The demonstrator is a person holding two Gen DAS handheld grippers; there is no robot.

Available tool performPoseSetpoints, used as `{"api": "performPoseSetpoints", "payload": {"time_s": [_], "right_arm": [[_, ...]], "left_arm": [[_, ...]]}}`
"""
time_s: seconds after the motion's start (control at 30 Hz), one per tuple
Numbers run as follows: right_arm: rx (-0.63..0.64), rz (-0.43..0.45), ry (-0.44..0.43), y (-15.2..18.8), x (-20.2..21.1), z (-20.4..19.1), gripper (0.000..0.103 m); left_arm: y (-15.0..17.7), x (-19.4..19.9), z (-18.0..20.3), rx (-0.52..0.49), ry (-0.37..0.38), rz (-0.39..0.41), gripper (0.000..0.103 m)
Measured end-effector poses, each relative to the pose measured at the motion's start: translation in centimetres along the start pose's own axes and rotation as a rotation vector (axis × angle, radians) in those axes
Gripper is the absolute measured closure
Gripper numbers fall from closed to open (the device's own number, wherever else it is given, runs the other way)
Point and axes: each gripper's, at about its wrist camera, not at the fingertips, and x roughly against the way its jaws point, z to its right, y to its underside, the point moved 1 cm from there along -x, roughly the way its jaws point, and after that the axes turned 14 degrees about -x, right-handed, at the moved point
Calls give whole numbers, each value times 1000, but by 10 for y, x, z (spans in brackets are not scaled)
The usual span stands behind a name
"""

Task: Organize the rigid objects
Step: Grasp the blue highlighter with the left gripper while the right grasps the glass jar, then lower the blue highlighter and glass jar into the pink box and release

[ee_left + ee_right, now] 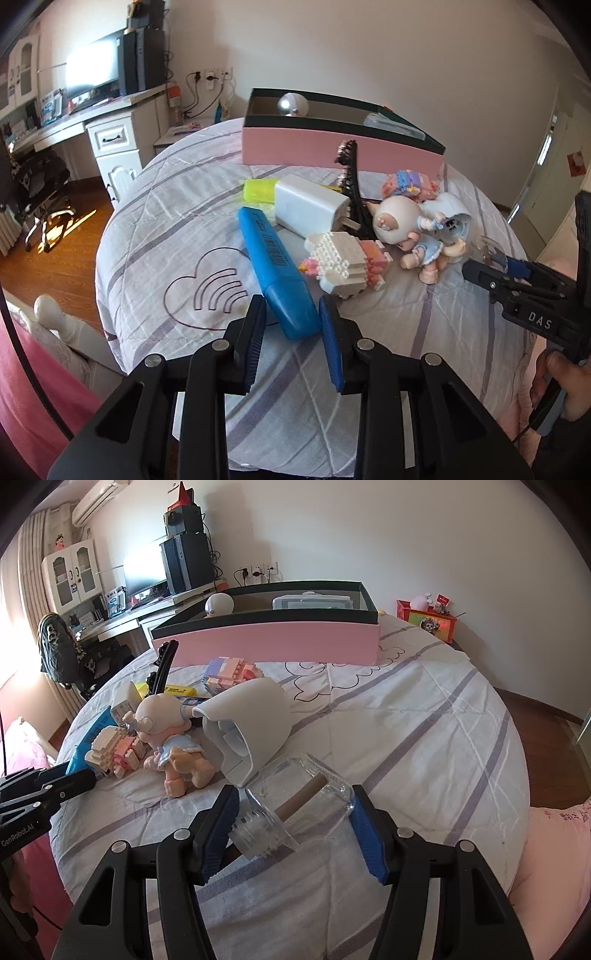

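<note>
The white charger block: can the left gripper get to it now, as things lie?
Probably not directly. The left gripper has its jaws around the blue highlighter, which lies between it and the white charger block.

Quick count from our pile by the pink box (332,151)

We count two highlighters (277,273), two brick toys (343,266), one doll (173,734), one charger (310,206), one glass jar (295,812) in front of it.

The left hand-held gripper (291,314) has its blue-padded jaws around the near end of a blue plastic highlighter (275,267) lying on the bed (155,229); beyond the highlighter sits a white charger block (308,206).
</note>
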Motion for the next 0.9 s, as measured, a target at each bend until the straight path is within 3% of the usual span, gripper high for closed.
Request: {"api": "performPoseSetpoints", "payload": {"time_s": [0.07, 0.13, 0.23, 0.3, 0.37, 0.67, 0.9], "right_arm": [[-5, -4, -2, 0, 0, 2, 41], [-8, -4, -4, -1, -1, 2, 41], [-7, -1, -1, 0, -1, 2, 41], [-9, 5, -2, -1, -2, 2, 41], [-7, 6, -1, -1, -3, 2, 41], [-14, 32, -29, -6, 6, 1, 41], [2, 91, -26, -28, 22, -5, 41]], "left_arm": [[0, -1, -8, 48, -11, -11, 51], [-2, -3, -12, 73, -48, -10, 41], [-8, -14, -11, 46, -102, -35, 41], [-11, -21, -7, 8, -135, -36, 48], [-14, -24, -2, -32, -127, -25, 76], [-23, -2, -2, -56, -134, 40, 76], [-50, 17, 2, -87, -103, 108, 76]]}}
